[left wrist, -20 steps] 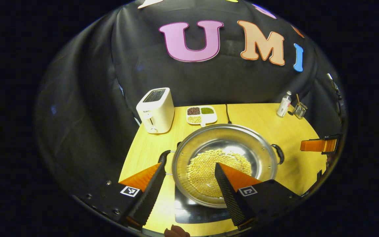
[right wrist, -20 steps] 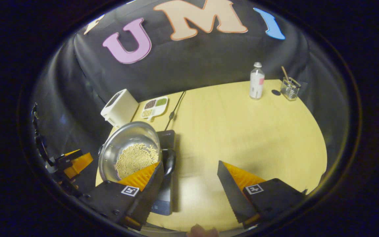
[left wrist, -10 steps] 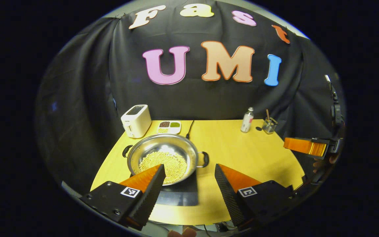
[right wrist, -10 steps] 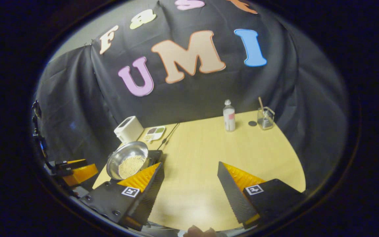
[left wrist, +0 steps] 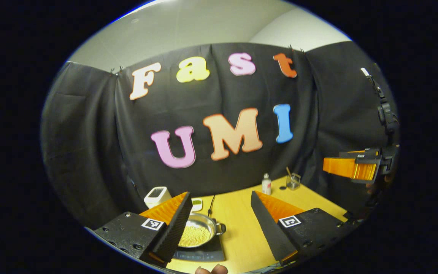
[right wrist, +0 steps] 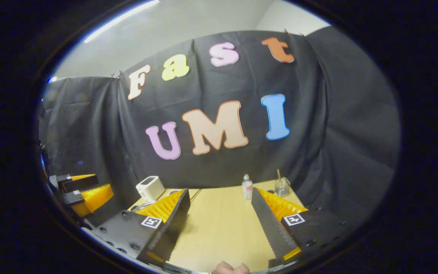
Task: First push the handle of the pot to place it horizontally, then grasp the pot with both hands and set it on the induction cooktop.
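On the yellow table (left wrist: pixel 238 228) the pot (left wrist: pixel 200 234) sits on the induction cooktop (left wrist: pixel 203 254); both grippers, left gripper (left wrist: pixel 221 220) and right gripper (right wrist: pixel 221 219), have pulled away, fingers spread empty, so placement looks complete

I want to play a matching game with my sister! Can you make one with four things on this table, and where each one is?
Things:
1. pot
2. toaster
3. bottle
4. glass jar

Places:
A. at the table's back left corner
B. holds a stick, beside the bottle
C. on the induction cooktop, beans inside
D. upright at the back, left of the jar

Pairs: 1-C, 2-A, 3-D, 4-B
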Demonstrator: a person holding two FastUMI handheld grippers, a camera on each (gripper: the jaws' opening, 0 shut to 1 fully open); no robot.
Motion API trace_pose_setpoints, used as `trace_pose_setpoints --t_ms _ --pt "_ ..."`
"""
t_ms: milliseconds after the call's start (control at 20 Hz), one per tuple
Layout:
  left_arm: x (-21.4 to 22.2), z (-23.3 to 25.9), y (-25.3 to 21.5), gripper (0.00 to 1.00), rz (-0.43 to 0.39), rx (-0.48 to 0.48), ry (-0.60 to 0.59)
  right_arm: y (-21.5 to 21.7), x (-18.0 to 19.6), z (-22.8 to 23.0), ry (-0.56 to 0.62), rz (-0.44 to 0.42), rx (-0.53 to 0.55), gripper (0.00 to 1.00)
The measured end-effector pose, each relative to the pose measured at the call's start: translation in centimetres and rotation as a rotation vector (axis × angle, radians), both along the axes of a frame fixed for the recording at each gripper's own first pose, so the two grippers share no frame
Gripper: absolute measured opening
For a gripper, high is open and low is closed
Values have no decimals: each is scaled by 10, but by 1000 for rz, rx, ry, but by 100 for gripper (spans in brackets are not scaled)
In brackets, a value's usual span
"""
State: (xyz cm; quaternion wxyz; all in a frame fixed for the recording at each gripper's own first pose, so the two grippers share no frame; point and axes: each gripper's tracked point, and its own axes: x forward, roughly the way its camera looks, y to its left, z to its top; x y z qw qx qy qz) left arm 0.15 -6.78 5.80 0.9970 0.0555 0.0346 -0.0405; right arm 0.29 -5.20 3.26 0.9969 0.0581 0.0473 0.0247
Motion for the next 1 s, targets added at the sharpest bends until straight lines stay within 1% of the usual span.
trace_pose_setpoints --t_ms 50,100,150,200,250,350,400,450,550,600,650,700,750,900,1000 --pt "-6 8 5 94 2 -31 -26 7 -9 21 -51 6 -32 92" --pt "-12 16 10 99 5 -70 -47 14 -18 41 -107 10 -69 92" --pt "-20 18 18 94 13 -102 -48 21 -25 59 -156 14 -102 92" --pt "-30 16 25 94 17 -115 -33 30 -33 68 -182 23 -119 93" --pt "-39 12 34 98 21 -119 -27 41 -39 71 -188 27 -122 93" --pt "-46 11 50 98 43 -126 -42 58 -55 65 -183 39 -109 94" --pt "-50 8 56 94 54 -131 -37 60 -59 61 -173 43 -110 94" --pt "-54 7 61 94 65 -138 -45 64 -62 59 -164 51 -118 94" --pt "-59 14 72 94 87 -138 -71 65 -65 56 -157 46 -144 94" --pt "-61 17 75 97 91 -132 -76 66 -67 55 -155 43 -147 94" --pt "-63 19 76 94 90 -128 -87 68 -68 56 -155 40 -143 97" --pt "-63 22 76 96 88 -126 -93 68 -68 58 -159 31 -138 100" --pt "-63 22 76 93 88 -125 -96 66 -68 59 -160 16 -137 100" --pt "-63 25 73 94 76 -114 -105 63 -69 60 -164 -4 -130 94" --pt "-65 27 69 94 68 -104 -106 61 -70 58 -160 -9 -125 94"
